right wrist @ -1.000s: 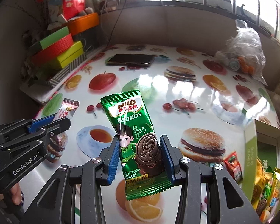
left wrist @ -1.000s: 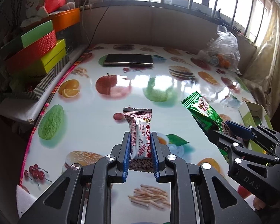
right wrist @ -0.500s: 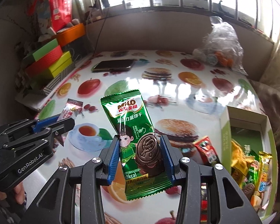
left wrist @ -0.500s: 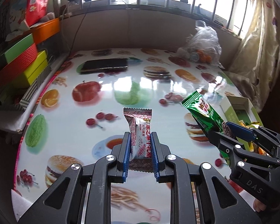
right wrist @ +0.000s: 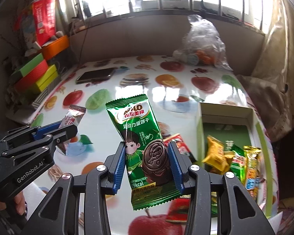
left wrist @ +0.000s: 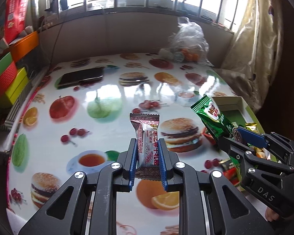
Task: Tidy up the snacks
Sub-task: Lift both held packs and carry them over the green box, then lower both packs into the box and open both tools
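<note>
My left gripper is shut on a brown and white nougat candy, held upright above the fruit-print table. In the right wrist view the same gripper and candy show at the left. My right gripper is shut on a green Milo biscuit packet, also lifted off the table; the left wrist view has that packet at the right. A green and white box lies open at the right and holds several wrapped snacks.
A dark phone lies at the table's far left. A clear plastic bag with small items sits at the far edge. Coloured boxes are stacked on the left. A red snack packet lies beside the box. A curtain hangs right.
Both grippers have moved to the right over the table, each still gripping its snack. The open box with snacks has come further into both views.
</note>
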The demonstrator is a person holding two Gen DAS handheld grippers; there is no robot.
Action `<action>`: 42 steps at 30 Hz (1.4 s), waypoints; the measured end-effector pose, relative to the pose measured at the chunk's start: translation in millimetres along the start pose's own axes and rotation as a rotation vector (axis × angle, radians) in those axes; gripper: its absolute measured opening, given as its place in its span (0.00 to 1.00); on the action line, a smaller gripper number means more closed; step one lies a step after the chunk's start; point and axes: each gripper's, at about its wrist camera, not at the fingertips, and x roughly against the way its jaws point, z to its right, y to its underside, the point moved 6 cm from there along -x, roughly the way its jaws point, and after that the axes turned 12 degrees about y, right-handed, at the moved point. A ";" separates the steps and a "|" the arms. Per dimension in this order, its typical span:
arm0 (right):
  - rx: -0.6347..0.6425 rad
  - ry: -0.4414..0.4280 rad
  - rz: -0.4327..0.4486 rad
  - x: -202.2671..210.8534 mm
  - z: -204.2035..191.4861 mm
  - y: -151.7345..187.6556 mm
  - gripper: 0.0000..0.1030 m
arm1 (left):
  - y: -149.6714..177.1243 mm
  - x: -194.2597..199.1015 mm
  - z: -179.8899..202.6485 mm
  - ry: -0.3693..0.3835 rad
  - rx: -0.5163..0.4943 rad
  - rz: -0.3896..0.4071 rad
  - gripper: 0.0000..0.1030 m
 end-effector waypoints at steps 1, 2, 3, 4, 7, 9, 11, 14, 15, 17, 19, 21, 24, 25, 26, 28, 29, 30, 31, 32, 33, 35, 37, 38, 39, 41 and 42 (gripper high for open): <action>-0.005 0.007 0.000 0.4 3.9 0.5 0.40 | -0.6 -0.9 3.1 0.004 -0.004 0.000 0.21; -0.012 0.015 -0.001 1.3 9.0 1.4 0.40 | -1.9 -2.6 7.7 0.010 -0.011 -0.001 0.21; -0.018 0.018 -0.001 1.8 12.5 2.0 0.40 | -2.6 -3.8 10.6 0.013 -0.016 -0.002 0.21; -0.024 0.023 -0.002 2.4 16.7 2.9 0.40 | -3.3 -4.8 13.2 0.017 -0.020 -0.003 0.21; -0.037 0.038 -0.006 2.9 26.6 4.8 0.40 | -5.1 -9.2 22.1 0.030 -0.034 -0.009 0.21; -0.048 0.047 -0.007 3.6 33.2 6.2 0.40 | -6.1 -12.0 27.1 0.036 -0.040 -0.013 0.21; -0.057 0.057 -0.007 4.4 38.7 7.2 0.40 | -7.0 -15.2 31.7 0.045 -0.045 -0.017 0.21; -0.076 0.074 -0.009 6.3 50.1 10.1 0.40 | -7.4 -19.6 38.6 0.056 -0.049 -0.023 0.21; -0.082 0.082 -0.011 6.5 54.1 11.5 0.40 | -7.9 -21.5 41.7 0.063 -0.050 -0.026 0.21; -0.098 0.101 -0.015 7.5 64.6 14.8 0.40 | -9.1 -25.6 49.6 0.077 -0.061 -0.031 0.21; -0.120 0.121 -0.020 8.7 74.9 18.0 0.40 | -10.0 -28.7 55.8 0.086 -0.066 -0.034 0.21; -0.139 0.145 -0.024 9.4 85.4 21.4 0.40 | -11.2 -32.6 63.8 0.105 -0.072 -0.039 0.21; -0.165 0.173 -0.039 8.5 99.9 27.6 0.40 | -13.2 -38.6 75.1 0.121 -0.088 -0.048 0.21; -0.173 0.188 -0.044 8.4 105.5 30.2 0.40 | -14.1 -40.5 78.6 0.127 -0.092 -0.051 0.21; -0.179 0.199 -0.048 7.7 109.2 31.6 0.40 | -15.0 -42.5 82.1 0.134 -0.097 -0.053 0.21; -0.187 0.211 -0.054 7.5 115.1 34.8 0.40 | -16.9 -46.4 88.0 0.146 -0.103 -0.056 0.21; -0.190 0.216 -0.059 7.2 118.3 36.9 0.40 | -17.3 -47.1 90.1 0.148 -0.106 -0.057 0.21; -0.192 0.221 -0.062 6.9 120.6 38.5 0.40 | -18.2 -49.0 92.9 0.153 -0.109 -0.059 0.21; -0.195 0.225 -0.063 6.9 122.9 40.1 0.40 | -19.0 -50.6 95.3 0.156 -0.110 -0.061 0.21; -0.200 0.228 -0.065 6.7 125.2 41.3 0.40 | -20.1 -52.5 97.3 0.158 -0.112 -0.064 0.21; -0.204 0.231 -0.068 6.2 127.3 42.0 0.40 | -21.1 -54.3 99.9 0.160 -0.117 -0.066 0.21; -0.210 0.244 -0.076 4.9 131.3 44.0 0.40 | -22.5 -57.6 105.3 0.167 -0.125 -0.069 0.21; -0.217 0.264 -0.088 3.3 135.3 46.6 0.40 | -23.8 -60.6 109.8 0.172 -0.131 -0.074 0.21; -0.222 0.268 -0.090 2.5 137.5 48.0 0.40 | -24.7 -62.3 112.1 0.176 -0.133 -0.075 0.21; -0.226 0.270 -0.093 1.6 139.1 49.3 0.40 | -25.9 -64.9 115.6 0.181 -0.139 -0.078 0.21; -0.234 0.277 -0.105 0.2 142.5 52.9 0.40 | -26.6 -68.1 119.5 0.181 -0.148 -0.080 0.21; -0.233 0.286 -0.107 0.1 143.1 53.8 0.40 | -27.1 -71.7 122.6 0.185 -0.153 -0.084 0.21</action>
